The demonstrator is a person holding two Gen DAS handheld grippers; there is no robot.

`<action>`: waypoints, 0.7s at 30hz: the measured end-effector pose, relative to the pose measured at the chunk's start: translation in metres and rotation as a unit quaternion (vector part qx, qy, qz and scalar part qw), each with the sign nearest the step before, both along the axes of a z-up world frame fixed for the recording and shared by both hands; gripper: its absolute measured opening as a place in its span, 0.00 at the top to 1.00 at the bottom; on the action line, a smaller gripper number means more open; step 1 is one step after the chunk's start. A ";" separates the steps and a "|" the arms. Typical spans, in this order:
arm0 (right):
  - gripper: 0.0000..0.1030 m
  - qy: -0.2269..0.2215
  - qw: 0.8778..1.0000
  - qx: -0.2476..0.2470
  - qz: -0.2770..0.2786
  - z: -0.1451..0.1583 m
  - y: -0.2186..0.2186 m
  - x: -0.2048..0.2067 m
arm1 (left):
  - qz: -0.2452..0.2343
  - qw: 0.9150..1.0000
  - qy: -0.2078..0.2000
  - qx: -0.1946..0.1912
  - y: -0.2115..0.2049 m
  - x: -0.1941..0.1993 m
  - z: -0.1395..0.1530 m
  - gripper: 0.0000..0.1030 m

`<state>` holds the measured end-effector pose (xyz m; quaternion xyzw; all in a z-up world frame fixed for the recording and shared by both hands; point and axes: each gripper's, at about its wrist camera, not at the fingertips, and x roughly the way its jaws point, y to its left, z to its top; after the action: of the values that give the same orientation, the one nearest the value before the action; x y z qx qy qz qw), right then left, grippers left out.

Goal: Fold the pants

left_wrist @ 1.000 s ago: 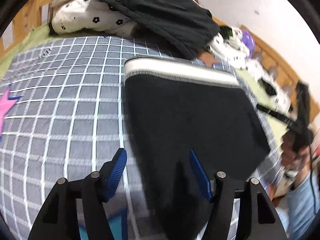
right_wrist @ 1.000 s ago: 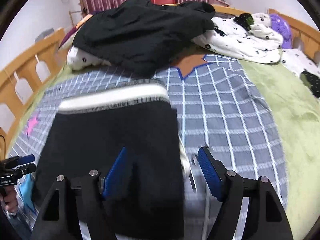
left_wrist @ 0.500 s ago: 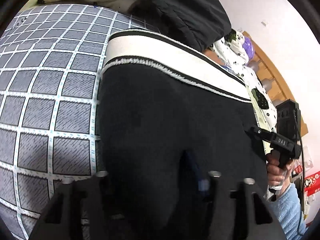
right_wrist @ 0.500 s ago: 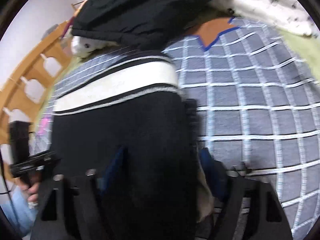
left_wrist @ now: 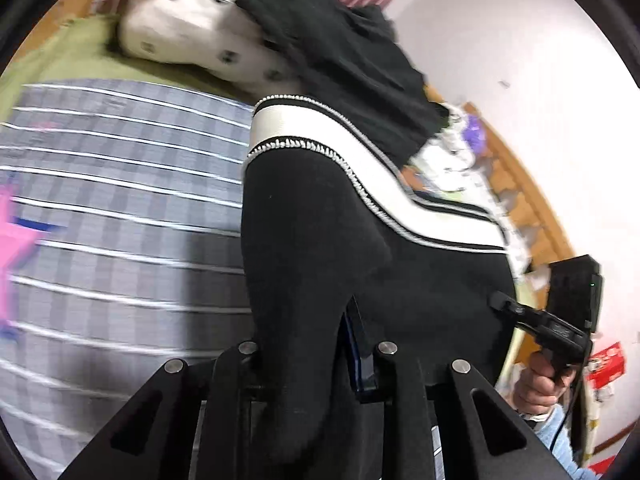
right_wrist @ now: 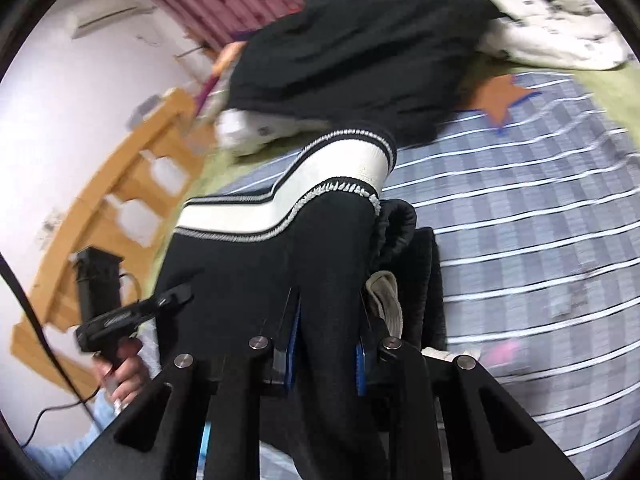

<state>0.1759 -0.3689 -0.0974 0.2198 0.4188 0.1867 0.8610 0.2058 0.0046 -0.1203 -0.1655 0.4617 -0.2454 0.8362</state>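
Black knit pants [left_wrist: 320, 248] with a broad white ribbed waistband [left_wrist: 360, 168] edged in black-and-white stitching: lifted off the bed, fabric pulled up in a ridge at each lower corner.

Left gripper [left_wrist: 316, 364], black two-finger frame with blue pads: jaws have just been closing and now pinch a fold of the pants' left edge.

Right gripper [right_wrist: 326, 356], same build: jaws have just been closing and now clamp the pants' right edge, beside a bunched dark roll and a scrap of grey-beige lining [right_wrist: 386, 300].

Grey-blue quilted bedspread [left_wrist: 120, 208] with a white grid and pink star appliqué [left_wrist: 12, 236]: beneath the pants.

Loose black garment [right_wrist: 352, 48] over white flower-print bedding [right_wrist: 560, 36]: heaped beyond the waistband.

Curved wooden bed rail [right_wrist: 120, 184]: at the bed's edge.
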 end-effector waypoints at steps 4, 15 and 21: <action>0.80 0.002 0.999 0.020 0.039 -0.026 0.060 0.011 | 0.025 0.997 0.044 0.059 0.044 0.007 -0.025 0.69; 0.59 -0.022 0.979 -0.204 0.001 -0.042 0.084 0.015 | 0.085 0.989 0.005 0.123 0.067 0.006 -0.032 0.52; 0.59 -0.098 0.969 -0.228 0.007 -0.015 0.109 0.049 | 0.070 0.987 -0.055 0.132 0.028 0.054 -0.010 0.52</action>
<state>0.2249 -0.2597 -0.1120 -0.0046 0.3655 0.1127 0.9240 0.2597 0.0327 -0.1302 -0.0718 0.4310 -0.1318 0.8898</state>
